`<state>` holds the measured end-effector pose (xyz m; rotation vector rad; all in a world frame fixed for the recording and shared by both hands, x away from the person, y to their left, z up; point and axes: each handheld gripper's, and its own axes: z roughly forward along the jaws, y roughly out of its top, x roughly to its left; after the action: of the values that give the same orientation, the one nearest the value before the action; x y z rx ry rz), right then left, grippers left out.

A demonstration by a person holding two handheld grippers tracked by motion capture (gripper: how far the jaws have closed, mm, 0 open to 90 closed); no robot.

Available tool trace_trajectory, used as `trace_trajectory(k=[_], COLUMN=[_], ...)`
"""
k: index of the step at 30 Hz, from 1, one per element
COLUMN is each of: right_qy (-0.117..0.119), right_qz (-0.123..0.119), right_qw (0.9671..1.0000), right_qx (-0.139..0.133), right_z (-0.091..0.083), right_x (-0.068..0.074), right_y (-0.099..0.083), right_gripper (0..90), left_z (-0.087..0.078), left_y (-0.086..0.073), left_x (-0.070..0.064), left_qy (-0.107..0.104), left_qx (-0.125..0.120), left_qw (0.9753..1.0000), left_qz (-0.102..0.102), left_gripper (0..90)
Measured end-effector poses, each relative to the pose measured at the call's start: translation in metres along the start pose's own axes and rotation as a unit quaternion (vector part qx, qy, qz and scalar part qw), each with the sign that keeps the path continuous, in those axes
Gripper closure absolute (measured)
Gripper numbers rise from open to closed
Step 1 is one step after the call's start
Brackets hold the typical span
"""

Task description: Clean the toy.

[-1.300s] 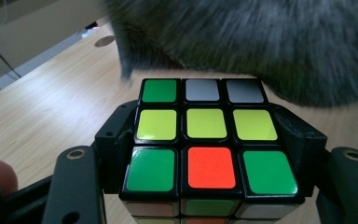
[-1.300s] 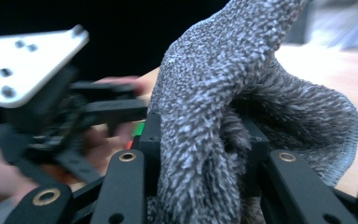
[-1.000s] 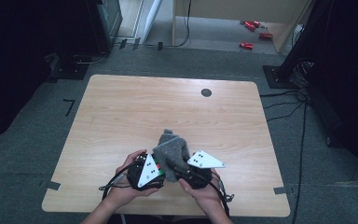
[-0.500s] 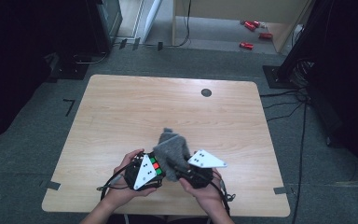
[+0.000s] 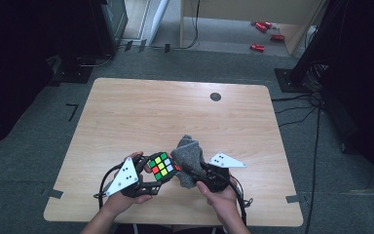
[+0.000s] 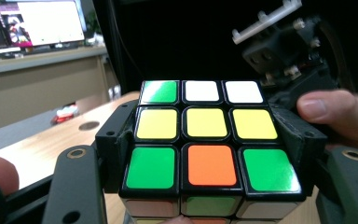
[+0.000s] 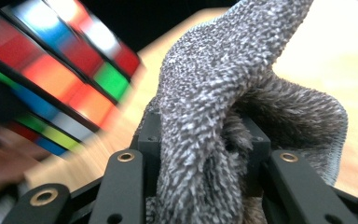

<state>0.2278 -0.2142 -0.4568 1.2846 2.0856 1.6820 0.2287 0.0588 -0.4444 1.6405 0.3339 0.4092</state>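
**A:** what's changing? the multicoloured plastic puzzle cube [image 5: 161, 166] is tilting its face up now, clamped in the left gripper [image 5: 152, 171] over the near table edge.

**B:** yeah, and the right gripper [image 5: 193, 171] is pinching the fuzzy grey cloth [image 5: 188, 152] beside it. Probably wiping.

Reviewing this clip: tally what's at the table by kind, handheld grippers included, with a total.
Handheld grippers: 2 (left gripper, right gripper)
Puzzle cubes: 1 (puzzle cube, clamped in the left gripper)
Cloths: 1 (grey cloth, pinched in the right gripper)
Total: 4
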Motion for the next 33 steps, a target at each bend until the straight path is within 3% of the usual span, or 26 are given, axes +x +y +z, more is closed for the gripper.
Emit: trace_trajectory(k=[3,6,8,10,12,13,16,20,22,25,28,29,33], right_qy=[0.026,0.059,0.055,0.043,0.009,-0.006,0.009,0.03,0.025,0.006,-0.021,-0.023,-0.009], right_qz=[0.006,-0.012,-0.016,0.001,-0.006,-0.008,0.002,-0.007,-0.017,0.0,-0.01,-0.004,0.01], right_qw=[0.9978,0.9941,0.9952,0.997,0.9992,0.9996,0.9988,0.9955,0.9961,0.9975,0.9989,0.999,0.9976], right_qx=[-0.061,-0.09,-0.079,-0.065,-0.039,-0.026,-0.049,-0.09,-0.083,-0.07,-0.041,-0.039,-0.068], right_z=[-0.015,-0.02,-0.017,-0.013,-0.009,-0.008,-0.013,-0.022,-0.019,-0.014,-0.011,-0.013,-0.025], right_x=[0.008,0.021,0.022,0.014,0.007,0.003,0.004,0.017,0.02,0.014,0.01,0.008,0.011], right_y=[0.013,0.019,0.017,0.011,0.007,0.004,0.008,0.017,0.015,0.007,0.003,0.003,0.013], right_gripper=[62.7,62.5,62.3,62.4,62.5,62.5,62.1,61.4,61.0,61.2,61.3,61.3,61.2], left_z=[0.001,0.005,0.005,0.004,0.004,0.004,0.008,0.015,0.015,0.015,0.018,0.02,0.026], left_y=[-0.006,-0.006,-0.004,-0.003,-0.004,-0.004,-0.007,-0.01,-0.008,-0.007,-0.008,-0.008,-0.008], left_x=[0.001,-0.002,-0.002,0.0,0.004,0.005,0.006,0.002,0.0,0.002,0.004,0.004,0.0], left_qy=[-0.014,-0.021,-0.022,-0.028,-0.03,-0.028,-0.023,-0.052,-0.049,-0.053,-0.053,-0.054,-0.065], left_qx=[0.011,0.009,0.01,0.003,-0.016,-0.015,0.01,0.027,0.029,0.027,0.028,0.028,0.027], left_qw=[0.9998,0.9997,0.9997,0.9996,0.999,0.9991,0.9996,0.9981,0.9982,0.9976,0.9971,0.9969,0.9957], left_qz=[0.006,0.006,0.004,-0.005,-0.028,-0.029,-0.017,-0.018,-0.018,-0.034,-0.047,-0.05,-0.06], left_gripper=[34.6,34.6,34.6,34.6,34.6,34.6,34.6,34.6,34.6,34.6,34.6,34.7,34.6])
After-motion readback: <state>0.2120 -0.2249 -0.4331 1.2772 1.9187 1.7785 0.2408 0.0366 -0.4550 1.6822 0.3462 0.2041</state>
